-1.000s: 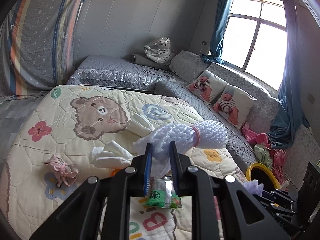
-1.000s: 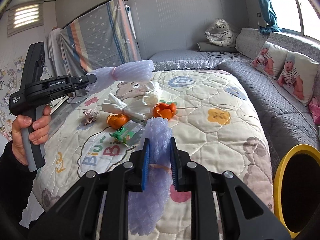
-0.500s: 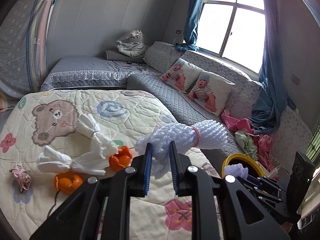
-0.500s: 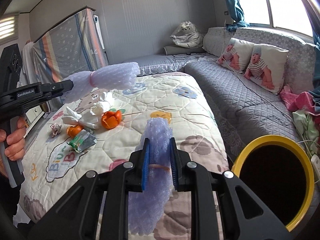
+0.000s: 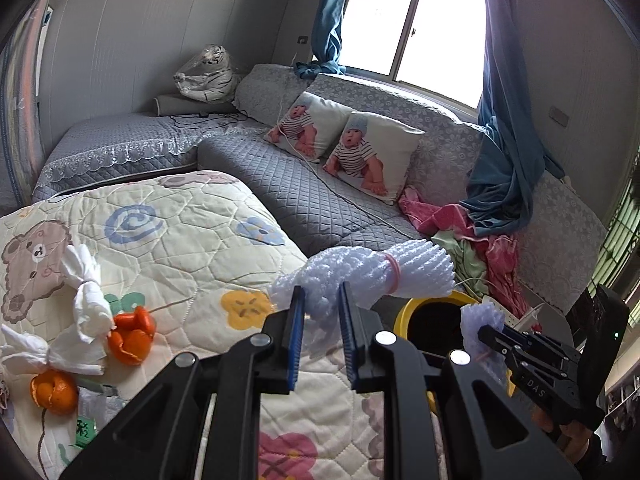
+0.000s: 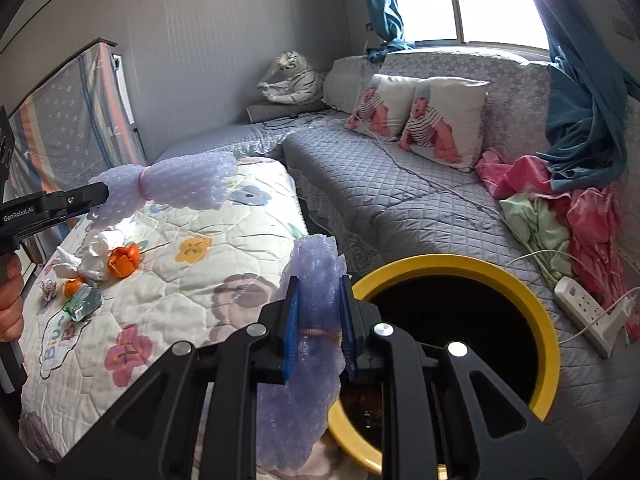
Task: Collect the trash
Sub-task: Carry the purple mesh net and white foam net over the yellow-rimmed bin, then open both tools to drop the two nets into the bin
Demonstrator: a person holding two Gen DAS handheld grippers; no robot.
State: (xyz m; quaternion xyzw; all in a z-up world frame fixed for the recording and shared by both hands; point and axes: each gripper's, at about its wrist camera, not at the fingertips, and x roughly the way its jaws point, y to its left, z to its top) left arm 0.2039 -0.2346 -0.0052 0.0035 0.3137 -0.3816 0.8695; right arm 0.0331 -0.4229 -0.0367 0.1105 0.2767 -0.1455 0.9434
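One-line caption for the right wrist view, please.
Right hand-held gripper carries a foam net toward the yellow bin; left hand-held gripper holds another net over the quilt.

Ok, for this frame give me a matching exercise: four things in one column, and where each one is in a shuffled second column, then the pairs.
Things:
1. white foam net
2. purple foam net
3. orange peel
4. power strip

Places:
A. on the grey sofa cover
B. in the left gripper
C. on the cartoon quilt
D. in the right gripper, beside the yellow bin

Pairs: 1-B, 2-D, 3-C, 4-A

Both grippers (image 5: 318,312) (image 6: 318,312) clamped, angled downward
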